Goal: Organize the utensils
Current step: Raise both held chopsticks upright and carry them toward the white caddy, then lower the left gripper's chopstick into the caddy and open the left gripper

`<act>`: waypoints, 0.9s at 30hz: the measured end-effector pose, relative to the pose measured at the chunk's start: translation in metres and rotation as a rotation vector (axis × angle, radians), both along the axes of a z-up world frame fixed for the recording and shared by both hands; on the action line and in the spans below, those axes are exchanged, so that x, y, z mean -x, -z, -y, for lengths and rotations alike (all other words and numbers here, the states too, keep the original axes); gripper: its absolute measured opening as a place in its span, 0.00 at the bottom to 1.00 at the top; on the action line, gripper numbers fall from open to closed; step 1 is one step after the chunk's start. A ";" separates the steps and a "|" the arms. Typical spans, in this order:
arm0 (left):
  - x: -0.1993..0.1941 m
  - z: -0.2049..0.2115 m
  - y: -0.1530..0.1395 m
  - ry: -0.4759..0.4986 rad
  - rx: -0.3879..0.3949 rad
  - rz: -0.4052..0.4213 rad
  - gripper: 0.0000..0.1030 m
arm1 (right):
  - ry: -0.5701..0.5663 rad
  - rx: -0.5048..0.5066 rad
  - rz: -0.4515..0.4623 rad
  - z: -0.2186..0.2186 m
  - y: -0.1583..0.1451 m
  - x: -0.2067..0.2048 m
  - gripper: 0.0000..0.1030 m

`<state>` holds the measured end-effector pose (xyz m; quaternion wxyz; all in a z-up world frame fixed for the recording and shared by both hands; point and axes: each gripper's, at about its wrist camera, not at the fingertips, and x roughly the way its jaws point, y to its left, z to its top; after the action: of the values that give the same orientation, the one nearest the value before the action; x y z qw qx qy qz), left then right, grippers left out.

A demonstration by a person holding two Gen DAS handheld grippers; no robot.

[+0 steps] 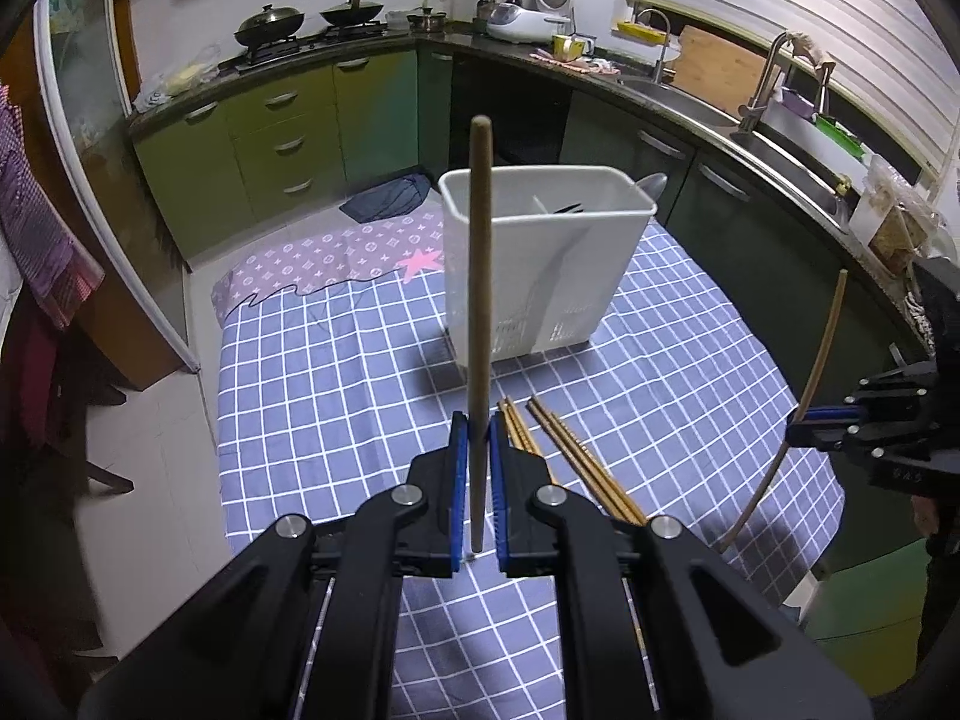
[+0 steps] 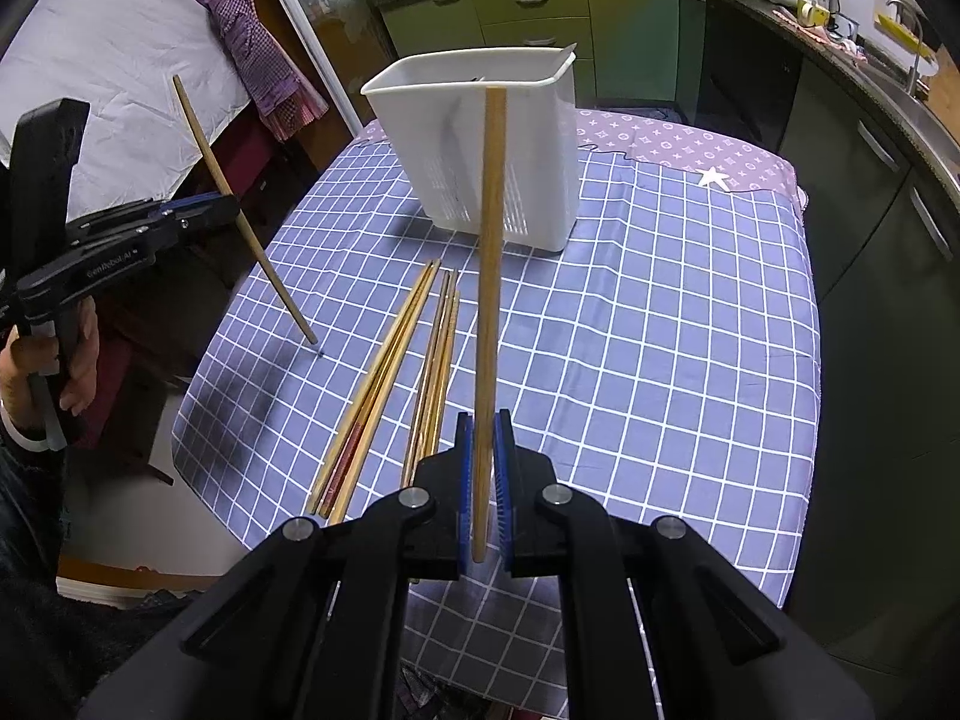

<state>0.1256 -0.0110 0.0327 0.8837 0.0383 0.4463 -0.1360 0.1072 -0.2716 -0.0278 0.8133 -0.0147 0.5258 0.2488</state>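
My left gripper [image 1: 478,429] is shut on a wooden chopstick [image 1: 480,312] that stands upright above the checked tablecloth; it also shows in the right wrist view [image 2: 240,204]. My right gripper [image 2: 483,426] is shut on another chopstick [image 2: 489,300], also upright; the left wrist view shows this gripper [image 1: 801,429] at the far right. A white utensil holder [image 1: 540,264] stands at the middle of the table [image 2: 486,144], with dark utensils inside. Several loose chopsticks [image 2: 396,384] lie on the cloth in front of it.
The table with blue checked cloth [image 2: 660,360] has a purple cloth [image 2: 690,150] at its far end. Kitchen counters with green cabinets [image 1: 282,138], a stove with pans and a sink [image 1: 678,96] surround it. A chair and apron [image 2: 252,48] stand left.
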 end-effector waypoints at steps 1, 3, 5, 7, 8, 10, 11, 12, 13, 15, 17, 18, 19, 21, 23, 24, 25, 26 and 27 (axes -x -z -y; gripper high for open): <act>-0.001 0.001 -0.002 0.004 0.002 0.000 0.07 | 0.000 0.000 0.000 0.000 0.000 0.000 0.07; -0.003 0.003 -0.008 0.012 0.013 -0.004 0.07 | 0.001 -0.001 0.000 0.001 0.001 0.000 0.07; -0.006 0.007 -0.019 0.025 0.028 -0.004 0.07 | 0.001 -0.001 0.000 0.001 0.001 -0.001 0.07; -0.009 0.011 -0.033 0.034 0.033 0.012 0.07 | -0.001 -0.003 0.000 0.001 0.001 -0.001 0.07; -0.011 0.014 -0.044 0.041 0.034 0.030 0.07 | -0.001 -0.004 0.000 0.001 0.001 -0.001 0.07; -0.014 0.021 -0.065 0.050 0.024 0.081 0.07 | -0.006 -0.004 0.001 0.001 0.000 0.000 0.07; -0.016 0.025 -0.077 0.053 0.022 0.116 0.07 | -0.008 -0.005 0.001 0.001 0.000 0.000 0.07; -0.019 0.028 -0.090 0.053 0.024 0.153 0.07 | -0.008 -0.007 0.000 0.001 0.000 0.000 0.07; -0.022 0.031 -0.100 0.053 0.025 0.181 0.07 | -0.008 -0.007 0.001 0.001 0.000 0.000 0.07; -0.030 0.037 -0.122 0.046 0.029 0.261 0.07 | -0.010 -0.008 0.003 0.001 0.000 0.001 0.07; -0.041 0.041 -0.136 0.036 0.023 0.327 0.07 | -0.012 -0.012 0.003 0.002 0.000 0.001 0.07; -0.045 0.042 -0.139 0.028 0.024 0.348 0.07 | -0.012 -0.014 0.005 0.002 -0.001 0.002 0.07; -0.053 0.044 -0.141 0.019 0.029 0.369 0.07 | -0.013 -0.017 0.005 0.002 -0.001 0.003 0.07; -0.073 0.046 -0.134 0.002 0.034 0.374 0.07 | -0.015 -0.020 0.008 0.003 -0.001 0.003 0.07; -0.088 0.049 -0.121 -0.011 0.034 0.357 0.07 | -0.014 -0.024 0.008 0.004 0.000 0.004 0.07; -0.095 0.050 -0.112 -0.018 0.033 0.345 0.07 | -0.012 -0.026 0.007 0.006 0.000 0.004 0.07; -0.101 0.050 -0.106 -0.025 0.031 0.333 0.07 | -0.010 -0.027 0.007 0.007 0.000 0.004 0.07; -0.105 0.051 -0.099 -0.029 0.031 0.316 0.07 | -0.007 -0.028 0.008 0.008 0.000 0.004 0.07; -0.109 0.051 -0.092 -0.028 0.033 0.297 0.07 | -0.005 -0.029 0.008 0.009 -0.001 0.005 0.07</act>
<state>0.2343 -0.0616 0.1245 0.9423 0.0372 0.3087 -0.1238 0.1027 -0.2804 -0.0270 0.8149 -0.0055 0.5187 0.2584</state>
